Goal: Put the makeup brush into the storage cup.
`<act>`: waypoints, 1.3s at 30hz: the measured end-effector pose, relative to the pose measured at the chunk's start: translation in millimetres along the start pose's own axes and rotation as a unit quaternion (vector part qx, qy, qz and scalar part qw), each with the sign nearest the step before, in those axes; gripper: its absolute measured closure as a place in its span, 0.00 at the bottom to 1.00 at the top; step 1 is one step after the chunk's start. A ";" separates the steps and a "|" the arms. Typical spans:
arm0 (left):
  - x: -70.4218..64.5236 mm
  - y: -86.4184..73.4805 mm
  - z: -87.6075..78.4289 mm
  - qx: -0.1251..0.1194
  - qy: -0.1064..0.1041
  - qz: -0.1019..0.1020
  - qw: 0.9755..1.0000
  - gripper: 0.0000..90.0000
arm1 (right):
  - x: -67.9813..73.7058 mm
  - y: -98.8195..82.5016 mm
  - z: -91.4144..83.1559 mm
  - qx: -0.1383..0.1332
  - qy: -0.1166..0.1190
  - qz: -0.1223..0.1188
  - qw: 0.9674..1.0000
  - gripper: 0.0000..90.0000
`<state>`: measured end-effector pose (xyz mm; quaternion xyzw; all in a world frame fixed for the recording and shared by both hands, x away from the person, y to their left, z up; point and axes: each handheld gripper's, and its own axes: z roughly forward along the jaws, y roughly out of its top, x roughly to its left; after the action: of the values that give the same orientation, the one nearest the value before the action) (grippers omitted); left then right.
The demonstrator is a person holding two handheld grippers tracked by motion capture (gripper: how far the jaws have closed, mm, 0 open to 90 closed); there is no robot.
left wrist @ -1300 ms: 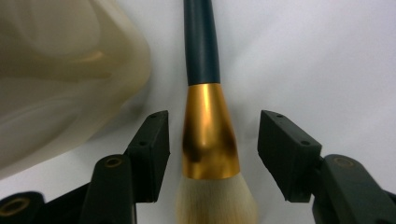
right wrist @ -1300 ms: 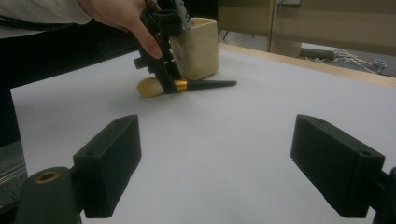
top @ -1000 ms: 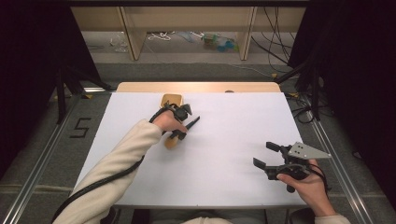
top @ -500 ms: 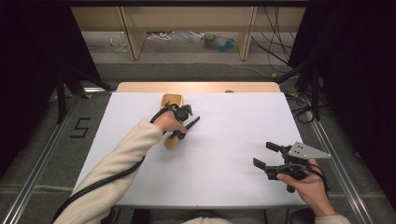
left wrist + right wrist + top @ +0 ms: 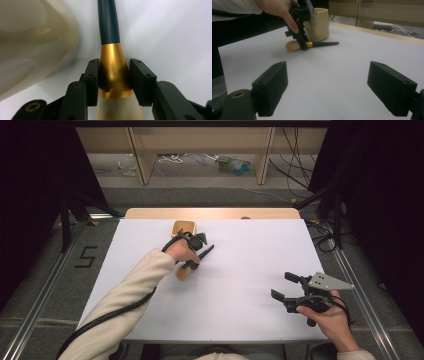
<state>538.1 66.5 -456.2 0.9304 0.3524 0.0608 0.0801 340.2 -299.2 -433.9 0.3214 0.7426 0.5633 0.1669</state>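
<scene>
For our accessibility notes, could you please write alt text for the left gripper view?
The left hand-held gripper is shut on the gold collar of a makeup brush lying on the white table; its dark handle points away, pale bristles nearest. A cream cup stands at the left.

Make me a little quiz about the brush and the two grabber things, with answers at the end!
1. True or false: the left gripper is clamped on the gold collar of the makeup brush.
2. Which is wide open with nothing between its jaws? A) left gripper B) right gripper
3. Fill in: the cream cup stands just behind the brush's dark ____.

Key: 1 true. 2 B. 3 handle.
</scene>
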 end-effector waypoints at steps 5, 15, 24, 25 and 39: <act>-1.7 -0.3 -0.2 -0.001 0.002 -0.002 1.000 0.69 | 0.1 -0.1 0.1 0.001 0.001 0.000 1.000 0.20; 1.8 -7.4 -5.2 -0.008 -0.005 0.071 0.997 0.69 | 0.3 -0.3 0.7 0.000 0.002 0.000 1.000 0.20; -2.7 -16.8 -16.9 -0.043 0.000 0.070 0.997 0.70 | 0.2 -0.1 0.4 0.003 -0.001 -0.002 1.000 0.20; -1.7 -17.1 -18.7 -0.032 0.000 0.084 0.996 0.70 | 0.3 -0.1 0.5 0.003 -0.001 -0.002 1.000 0.20; -13.4 -31.3 -33.1 -0.071 -0.007 0.098 0.993 0.70 | -0.4 0.5 1.1 -0.007 -0.004 -0.016 1.000 0.21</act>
<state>502.4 84.2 -430.6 0.9529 0.2533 0.0866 0.1425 341.3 -298.6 -433.7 0.3100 0.7431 0.5647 0.1811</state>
